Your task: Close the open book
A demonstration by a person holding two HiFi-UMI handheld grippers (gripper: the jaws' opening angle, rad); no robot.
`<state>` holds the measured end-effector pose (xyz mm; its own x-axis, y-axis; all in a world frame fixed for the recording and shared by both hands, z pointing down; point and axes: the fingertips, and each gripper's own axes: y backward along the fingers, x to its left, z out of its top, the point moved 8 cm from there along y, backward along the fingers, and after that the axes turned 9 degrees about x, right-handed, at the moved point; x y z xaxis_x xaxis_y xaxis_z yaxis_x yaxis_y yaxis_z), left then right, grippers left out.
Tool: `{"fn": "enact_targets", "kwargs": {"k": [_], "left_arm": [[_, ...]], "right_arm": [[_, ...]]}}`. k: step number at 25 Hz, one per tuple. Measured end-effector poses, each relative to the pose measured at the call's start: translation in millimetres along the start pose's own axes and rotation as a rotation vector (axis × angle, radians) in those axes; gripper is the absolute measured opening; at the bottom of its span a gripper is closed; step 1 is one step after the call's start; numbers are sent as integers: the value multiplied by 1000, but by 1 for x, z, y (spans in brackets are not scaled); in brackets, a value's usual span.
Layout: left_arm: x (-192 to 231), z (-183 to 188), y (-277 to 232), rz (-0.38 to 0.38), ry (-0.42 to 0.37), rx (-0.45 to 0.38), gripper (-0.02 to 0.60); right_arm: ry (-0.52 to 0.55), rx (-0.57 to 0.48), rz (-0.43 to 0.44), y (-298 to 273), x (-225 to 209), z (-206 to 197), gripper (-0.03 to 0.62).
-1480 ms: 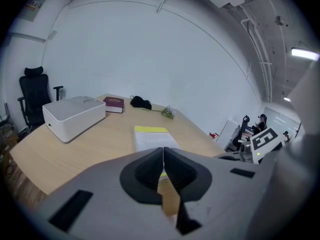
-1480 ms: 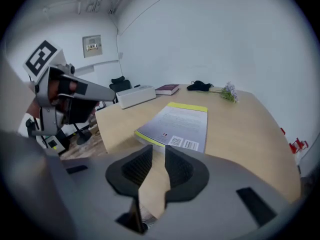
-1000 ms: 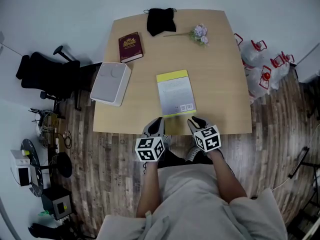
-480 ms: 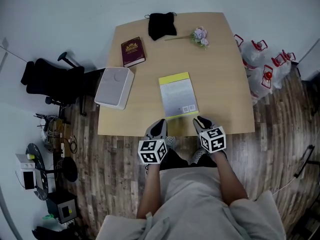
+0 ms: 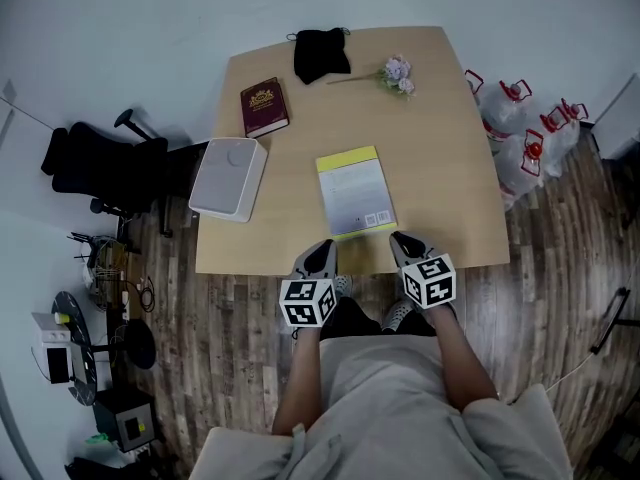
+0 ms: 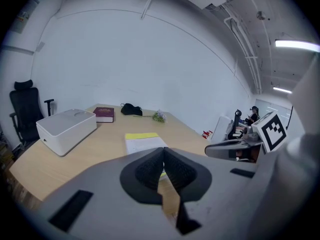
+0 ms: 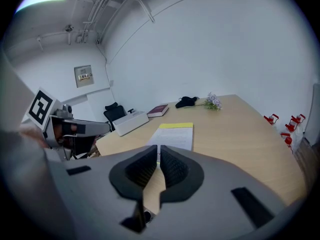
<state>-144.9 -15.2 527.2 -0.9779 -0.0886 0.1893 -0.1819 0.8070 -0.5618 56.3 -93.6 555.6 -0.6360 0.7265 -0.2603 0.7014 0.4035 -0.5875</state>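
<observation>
The book (image 5: 355, 190) lies flat and closed in the middle of the wooden table (image 5: 450, 148), a yellow band along its far edge. It also shows in the left gripper view as the book (image 6: 142, 141) and in the right gripper view as the book (image 7: 175, 134). My left gripper (image 5: 318, 251) hovers at the table's near edge, left of the book's near corner, shut and empty (image 6: 163, 153). At the book's near right corner, my right gripper (image 5: 403, 241) has just been closing. Its pads now stand almost together with nothing between them (image 7: 158, 153).
A white box (image 5: 228, 178) sits at the table's left edge, a maroon book (image 5: 264, 106) behind it. A black pouch (image 5: 322, 50) and a flower sprig (image 5: 398, 70) lie at the far edge. An office chair (image 5: 95, 158) stands left, red-handled bags (image 5: 520, 118) right.
The right gripper has edged slightly to the right at the table's near edge. The book and the left gripper stay where they were.
</observation>
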Motion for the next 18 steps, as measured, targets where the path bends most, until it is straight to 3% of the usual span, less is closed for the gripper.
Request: {"fn": "enact_targets", "kwargs": {"k": [4,18], "left_arm": [[0,9,0,-9,-22,1,23],[-3,1,-5,1,8,6,23]], "right_arm": [[3,-2,-1,0,2,3,8],[38,3,-1,5,0,9,8]]}}
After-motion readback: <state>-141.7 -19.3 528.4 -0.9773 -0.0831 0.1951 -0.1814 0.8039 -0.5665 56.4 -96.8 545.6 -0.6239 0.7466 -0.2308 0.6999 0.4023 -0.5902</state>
